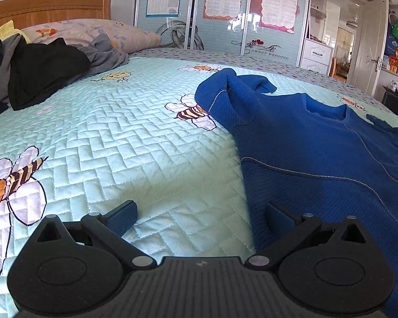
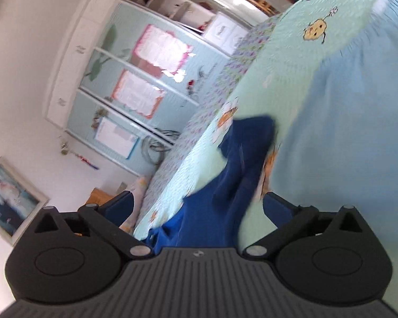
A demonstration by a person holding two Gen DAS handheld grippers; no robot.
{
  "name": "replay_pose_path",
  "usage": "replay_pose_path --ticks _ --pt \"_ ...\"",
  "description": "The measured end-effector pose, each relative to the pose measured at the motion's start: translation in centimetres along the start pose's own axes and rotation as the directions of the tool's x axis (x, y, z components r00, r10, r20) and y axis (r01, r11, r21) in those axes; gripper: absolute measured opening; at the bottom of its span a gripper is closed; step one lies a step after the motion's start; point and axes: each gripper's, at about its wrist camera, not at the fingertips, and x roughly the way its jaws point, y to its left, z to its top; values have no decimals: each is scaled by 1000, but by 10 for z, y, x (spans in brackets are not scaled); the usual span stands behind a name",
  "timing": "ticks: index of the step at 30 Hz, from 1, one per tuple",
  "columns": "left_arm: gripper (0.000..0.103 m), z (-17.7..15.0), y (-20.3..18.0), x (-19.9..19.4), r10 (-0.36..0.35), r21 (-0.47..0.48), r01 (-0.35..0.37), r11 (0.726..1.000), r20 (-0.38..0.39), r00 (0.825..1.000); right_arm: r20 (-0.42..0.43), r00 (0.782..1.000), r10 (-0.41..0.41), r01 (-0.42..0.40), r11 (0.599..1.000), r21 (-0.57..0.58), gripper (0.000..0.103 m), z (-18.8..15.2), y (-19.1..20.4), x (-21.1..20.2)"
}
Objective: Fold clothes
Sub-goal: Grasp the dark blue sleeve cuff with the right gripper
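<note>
Left claw (image 1: 200,218) gaping wide and empty, low over the bed (image 1: 124,143), right pad at the sweater's (image 1: 318,159) edge. Right claw (image 2: 197,208) wide open too, gripping nothing, rolled sideways above the sweater. Dark clothes (image 1: 39,71) heaped by the pillow (image 1: 92,33).

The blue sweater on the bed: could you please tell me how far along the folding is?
Done: the blue sweater lies spread on the quilt, one sleeve already turned in near the collar. In hand: nothing; the left gripper and right gripper are open and empty. Left: folding the body, then the dark clothes pile.
</note>
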Motion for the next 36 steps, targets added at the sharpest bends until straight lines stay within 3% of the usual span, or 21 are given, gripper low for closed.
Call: replay_pose_path --ticks 4,13,17,21,23,24,25,27,29,30,32,35,36 --pt "103 0 0 -2 0 -1 0 1000 -4 1000 -29 997 -69 72 993 98 103 35 -19 47" --pt "103 1 0 2 4 -3 -4 1000 -5 1000 -63 986 -151 162 958 235 103 57 -58 146" --pt "103 0 2 4 1 -5 -1 1000 -5 1000 -51 979 -196 202 963 180 103 65 -51 175" --pt "103 -1 1 5 0 -9 0 1000 -3 1000 -96 954 -284 281 959 -39 101 52 -22 196" --pt "103 -1 1 5 -1 -11 1 1000 -2 1000 -107 943 -315 295 940 -173 75 37 -11 203" --pt "103 -1 1 5 -2 -13 2 1000 -1 1000 -100 931 -350 321 919 -228 50 31 -5 206" --pt "103 -1 2 5 -3 -14 3 1000 -1 1000 -91 919 -385 347 895 -282 37 26 0 208" --pt "103 -2 2 5 -3 -14 3 1000 0 1000 -69 911 -406 363 871 -330 26 20 9 210" --pt "103 -1 2 5 -4 -15 4 1000 1 1000 -36 911 -410 368 850 -377 25 17 22 213" --pt "103 -1 2 5 -4 -16 4 1000 1 1000 -10 909 -417 369 816 -446 24 12 33 215" --pt "103 -1 2 5 -5 -18 6 1000 2 1000 54 903 -427 361 685 -633 23 -13 63 219" --pt "103 -1 3 5 -7 -20 7 1000 2 1000 110 905 -412 286 394 -874 23 -85 102 218" --pt "103 0 3 5 -7 -21 7 1000 3 1000 106 906 -410 251 316 -915 25 -111 107 216"
